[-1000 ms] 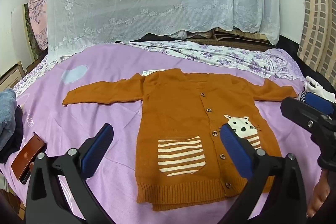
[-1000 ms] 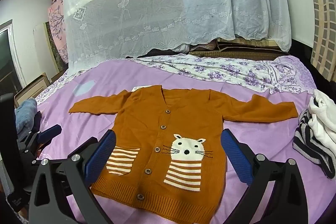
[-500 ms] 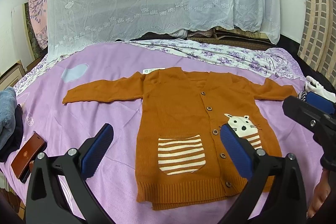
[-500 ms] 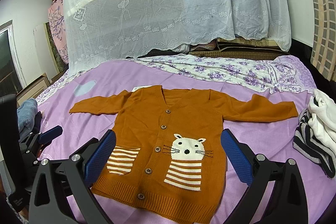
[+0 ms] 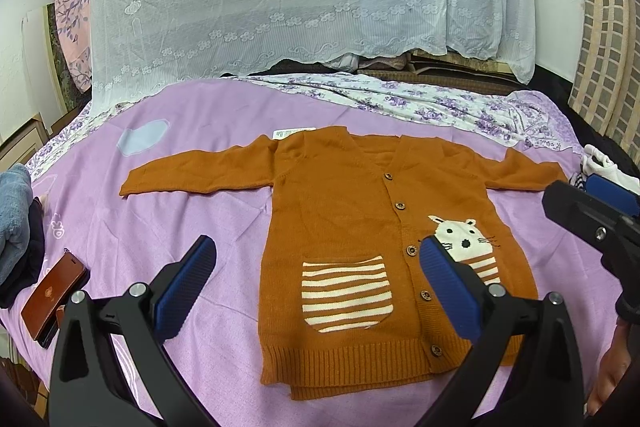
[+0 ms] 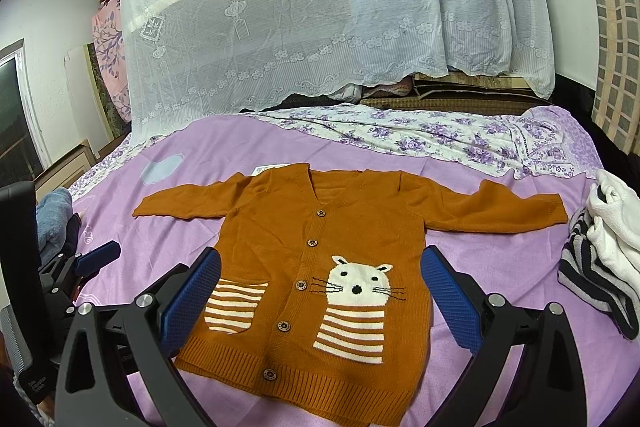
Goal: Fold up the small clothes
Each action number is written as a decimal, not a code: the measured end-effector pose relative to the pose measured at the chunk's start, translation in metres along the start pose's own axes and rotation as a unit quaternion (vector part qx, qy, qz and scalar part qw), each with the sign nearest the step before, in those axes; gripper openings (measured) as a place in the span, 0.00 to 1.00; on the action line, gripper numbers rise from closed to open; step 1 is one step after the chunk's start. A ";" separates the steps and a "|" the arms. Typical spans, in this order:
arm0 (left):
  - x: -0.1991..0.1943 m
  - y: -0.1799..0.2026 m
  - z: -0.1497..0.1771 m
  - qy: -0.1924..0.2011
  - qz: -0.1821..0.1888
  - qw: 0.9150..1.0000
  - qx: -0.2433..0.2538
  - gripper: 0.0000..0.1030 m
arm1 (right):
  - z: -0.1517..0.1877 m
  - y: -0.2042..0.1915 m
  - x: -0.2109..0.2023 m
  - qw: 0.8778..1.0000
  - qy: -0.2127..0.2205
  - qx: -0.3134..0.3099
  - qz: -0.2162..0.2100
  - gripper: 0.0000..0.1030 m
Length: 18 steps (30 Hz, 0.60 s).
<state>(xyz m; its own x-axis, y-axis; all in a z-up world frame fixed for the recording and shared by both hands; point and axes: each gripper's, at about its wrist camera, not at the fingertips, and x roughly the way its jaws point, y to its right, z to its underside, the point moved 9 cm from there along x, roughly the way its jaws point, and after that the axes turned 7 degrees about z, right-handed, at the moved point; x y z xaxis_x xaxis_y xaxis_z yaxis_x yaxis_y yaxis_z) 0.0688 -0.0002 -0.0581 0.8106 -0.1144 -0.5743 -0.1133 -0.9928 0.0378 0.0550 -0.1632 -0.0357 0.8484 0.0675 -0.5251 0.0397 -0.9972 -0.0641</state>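
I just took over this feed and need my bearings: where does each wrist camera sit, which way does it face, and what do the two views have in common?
Left wrist: sits behind the open left gripper, looks across the purple bed at the cardigan; the right gripper and some skin show at the right edge.
Right wrist: sits behind the open right gripper, faces the same way, nearer the cat face; the left gripper shows at the left edge.
Shared: cardigan spread flat, bed, lace curtain.
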 end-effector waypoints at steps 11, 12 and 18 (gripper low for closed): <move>0.002 -0.002 0.004 -0.001 0.000 1.000 -0.001 0.96 | 0.000 0.000 0.000 1.000 0.000 0.000 0.000 0.97; 0.002 -0.002 0.004 -0.001 0.000 1.000 -0.001 0.96 | 0.000 0.000 0.000 1.000 0.000 0.000 0.000 0.97; 0.002 -0.002 0.004 -0.002 0.000 1.000 -0.001 0.96 | 0.000 0.000 0.000 1.000 0.000 0.001 0.000 0.97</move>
<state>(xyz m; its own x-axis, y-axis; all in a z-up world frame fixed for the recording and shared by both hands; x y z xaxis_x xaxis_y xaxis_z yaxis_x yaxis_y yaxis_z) 0.0686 0.0017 -0.0623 0.8083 -0.1145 -0.5775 -0.1120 -0.9929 0.0401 0.0555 -0.1636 -0.0356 0.8484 0.0681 -0.5249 0.0394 -0.9971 -0.0656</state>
